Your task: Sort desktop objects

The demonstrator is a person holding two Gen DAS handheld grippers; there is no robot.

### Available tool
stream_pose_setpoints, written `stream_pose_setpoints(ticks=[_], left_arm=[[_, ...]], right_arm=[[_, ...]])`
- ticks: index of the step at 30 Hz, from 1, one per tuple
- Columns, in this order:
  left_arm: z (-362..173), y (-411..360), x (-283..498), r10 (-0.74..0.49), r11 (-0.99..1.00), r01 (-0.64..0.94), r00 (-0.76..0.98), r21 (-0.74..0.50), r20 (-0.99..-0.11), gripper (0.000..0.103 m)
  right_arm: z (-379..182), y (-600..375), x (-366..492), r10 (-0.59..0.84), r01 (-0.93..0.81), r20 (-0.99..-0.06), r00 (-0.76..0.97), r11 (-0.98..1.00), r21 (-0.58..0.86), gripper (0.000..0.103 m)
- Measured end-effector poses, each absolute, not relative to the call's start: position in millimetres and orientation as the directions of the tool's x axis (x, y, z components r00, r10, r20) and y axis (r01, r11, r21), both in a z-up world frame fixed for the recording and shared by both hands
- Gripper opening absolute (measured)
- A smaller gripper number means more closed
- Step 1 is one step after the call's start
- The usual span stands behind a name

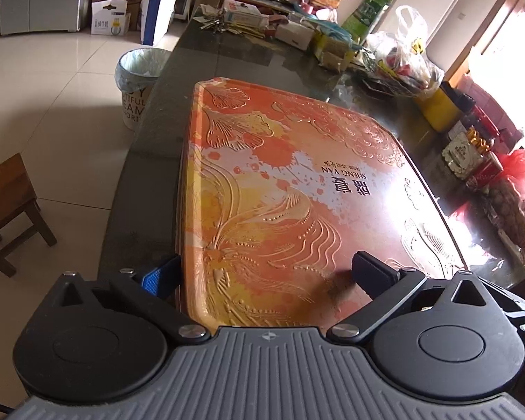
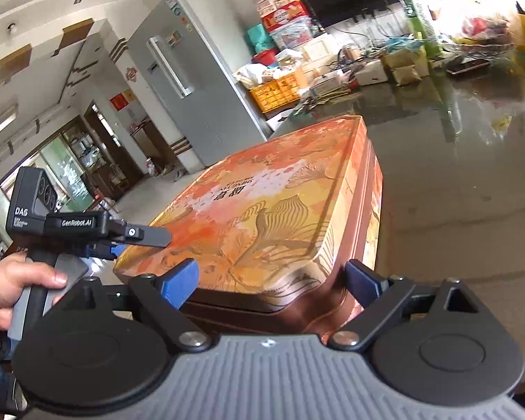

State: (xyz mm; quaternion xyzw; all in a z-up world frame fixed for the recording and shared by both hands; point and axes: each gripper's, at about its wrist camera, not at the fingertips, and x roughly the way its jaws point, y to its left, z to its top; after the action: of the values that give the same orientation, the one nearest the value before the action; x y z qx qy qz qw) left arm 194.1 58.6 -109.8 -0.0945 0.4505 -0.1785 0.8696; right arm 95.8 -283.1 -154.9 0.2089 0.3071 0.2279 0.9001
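A large orange gift tin [image 1: 290,189] sits on a dark glossy table [image 2: 455,161] as both grippers close in on its near end. The left gripper [image 1: 262,276] is spread wide, one finger over the embossed lid and the blue-padded one just past the tin's left edge. The right gripper [image 2: 273,280] is also spread, straddling the tin's near corner at the seam between lid and base; whether its pads touch the metal cannot be told. A hand [image 2: 14,290] grips the left tool's handle beside the tin.

The step appears to be taking hold of the tin, perhaps to lift the lid or shift the whole box. The next move likely calls for both grippers to squeeze evenly on the thin lid rim.

The tin is rounded-cornered pressed metal, its raised leaf pattern shiny and probably slippery. Beyond the tin, boxes and plastic bags [image 1: 402,59] crowd the table's far end.
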Motion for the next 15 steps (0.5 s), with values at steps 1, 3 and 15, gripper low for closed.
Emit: stream_pose_setpoints(ticks=[1, 3, 15], left_arm=[[-109.5, 52.6, 192.7, -0.404, 0.915, 0.242, 0.524, -0.323, -0.75, 0.102], [-109.3, 42.3, 191.4, -0.415, 0.909, 0.261, 0.515, -0.324, -0.75, 0.102], [-111.5, 63.2, 198.1, -0.439, 0.873, 0.058, 0.53, -0.485, -0.726, 0.102]], right_arm=[[-155.3, -287.7, 96.3, 0.528, -0.27, -0.46, 0.714, 0.814, 0.514, 0.093], [-157.0, -292.6, 94.5, 0.504, -0.246, -0.464, 0.728, 0.824, 0.51, 0.095], [-157.7, -311.0, 105.7, 0.479, -0.209, -0.472, 0.741, 0.831, 0.515, 0.103]])
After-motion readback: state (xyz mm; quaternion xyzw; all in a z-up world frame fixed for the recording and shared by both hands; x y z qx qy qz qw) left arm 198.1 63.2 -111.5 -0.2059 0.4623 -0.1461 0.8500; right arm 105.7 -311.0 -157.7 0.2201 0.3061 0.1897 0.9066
